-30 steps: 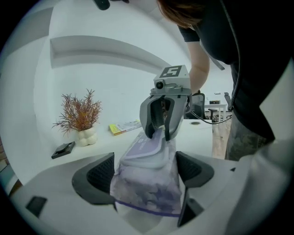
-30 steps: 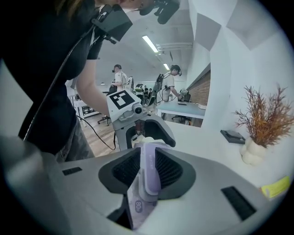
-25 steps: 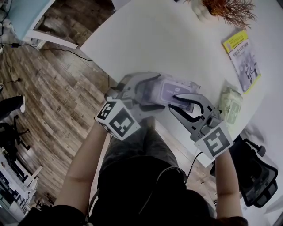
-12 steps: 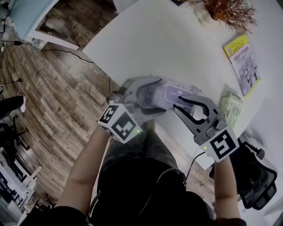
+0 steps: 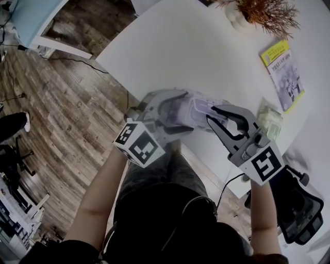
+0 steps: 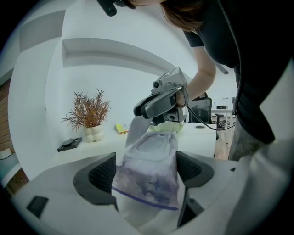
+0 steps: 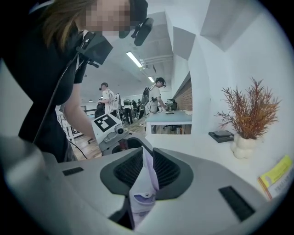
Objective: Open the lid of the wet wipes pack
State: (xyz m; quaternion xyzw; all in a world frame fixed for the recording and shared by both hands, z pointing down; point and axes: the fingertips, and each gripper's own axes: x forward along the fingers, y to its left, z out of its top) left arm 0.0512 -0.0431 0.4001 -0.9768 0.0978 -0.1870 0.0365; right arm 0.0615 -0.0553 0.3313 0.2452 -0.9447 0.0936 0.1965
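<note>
The wet wipes pack (image 5: pixel 192 109) is a soft purple-and-white pouch held just above the white table (image 5: pixel 206 46). My left gripper (image 5: pixel 185 111) is shut on its body, with the pack (image 6: pixel 149 176) squeezed between both pads. The pack's white lid (image 6: pixel 134 131) stands tilted up from its oval opening. My right gripper (image 5: pixel 211 114) has that lid (image 7: pixel 148 172) edge-on between its pads, and its jaws are closing on the thin flap. In the left gripper view the right gripper (image 6: pixel 158 103) hangs above the pack's far end.
A yellow booklet (image 5: pixel 282 69) lies at the table's right side, and a pale green packet (image 5: pixel 270 124) lies just right of my right gripper. A dried plant in a white vase (image 5: pixel 258 10) stands at the back. A black office chair (image 5: pixel 299 206) sits beside the table's near edge.
My right gripper has risen and rolled, its jaws have narrowed, and the lid has come up off the pack. The left gripper has stayed still with the pack.
</note>
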